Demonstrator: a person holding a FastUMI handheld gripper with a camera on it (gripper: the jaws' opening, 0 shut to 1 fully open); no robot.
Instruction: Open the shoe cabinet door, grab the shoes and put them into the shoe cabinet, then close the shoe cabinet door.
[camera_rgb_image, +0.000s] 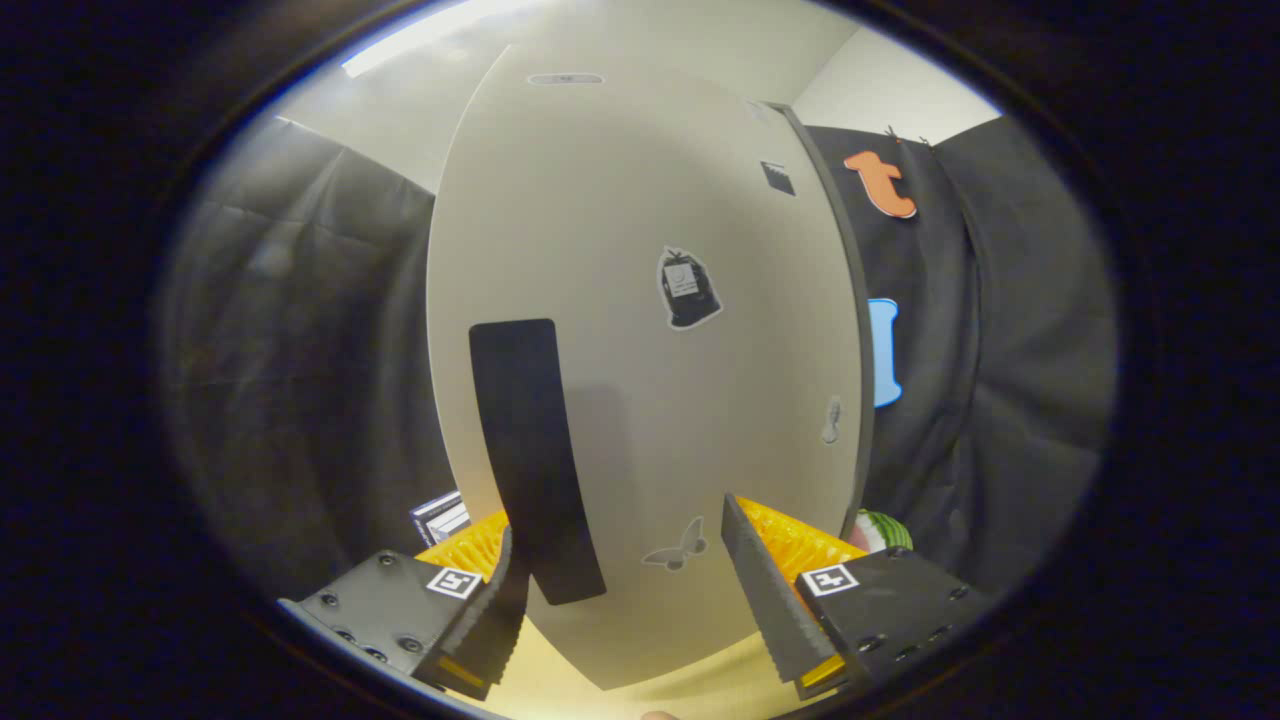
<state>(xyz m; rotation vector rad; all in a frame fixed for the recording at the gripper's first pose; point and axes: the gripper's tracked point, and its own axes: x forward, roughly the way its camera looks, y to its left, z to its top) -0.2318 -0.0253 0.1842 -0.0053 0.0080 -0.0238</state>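
The shoe cabinet door (650, 400) is a pale flat panel standing very close ahead of me, with a few small stickers (687, 290) on it. Its handle (530, 455) is a long black vertical strip on the door's left part. My gripper (620, 575) is open, its fingers wide apart right in front of the door's lower part. The handle's lower end lies just inside the left fingertip (505, 590), between the fingers, and the right finger (765, 590) is well clear of it. Nothing is pressed between the fingers.
Black cloth walls hang on both sides of the cabinet. A dark edge (850, 330) runs down the door's right side. A green striped object (885, 528) peeks out low on the right, and a small black and white box (440, 517) sits low on the left.
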